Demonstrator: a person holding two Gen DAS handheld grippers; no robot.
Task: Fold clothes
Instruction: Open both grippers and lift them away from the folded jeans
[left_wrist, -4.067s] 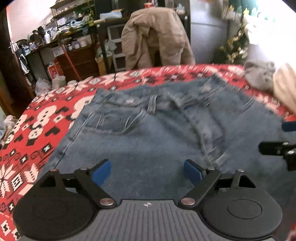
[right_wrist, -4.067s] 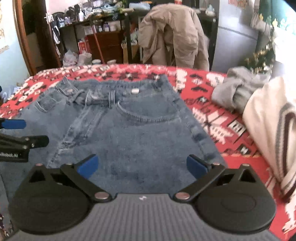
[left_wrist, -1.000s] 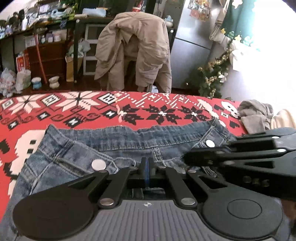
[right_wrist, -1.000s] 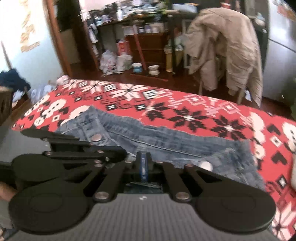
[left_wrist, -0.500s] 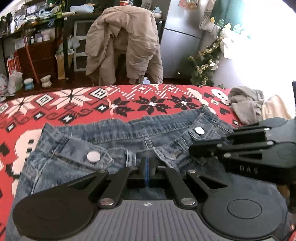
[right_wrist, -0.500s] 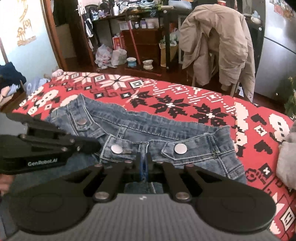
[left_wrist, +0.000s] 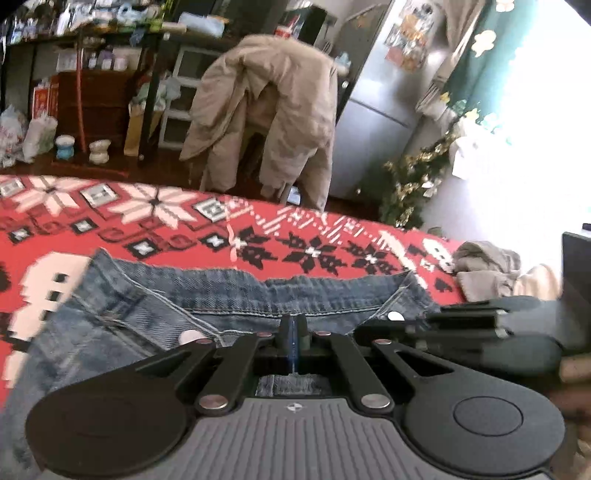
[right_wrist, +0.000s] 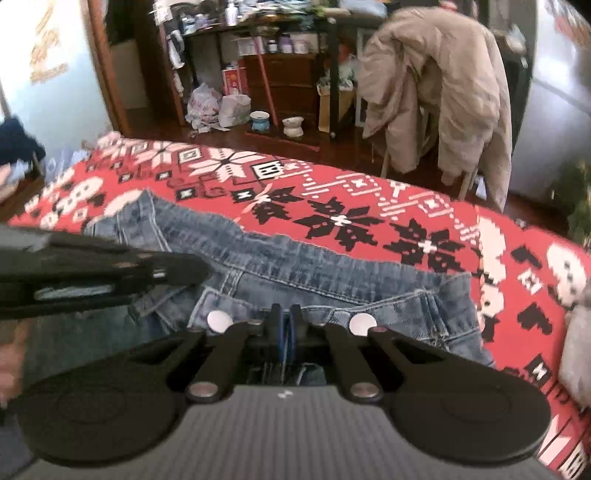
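Blue denim jeans (left_wrist: 229, 295) lie on a red, white and black patterned blanket (left_wrist: 155, 210), pinched by both grippers.

At the left, the left gripper (left_wrist: 292, 341) is clenched on the denim near the waistband; just beside it, the right gripper (right_wrist: 284, 328) grips the fabric between two metal buttons (right_wrist: 218, 320). Beyond the blanket a beige padded coat (left_wrist: 266, 110) hangs over a chair, and a grey garment (left_wrist: 487, 269) lies at the far right.
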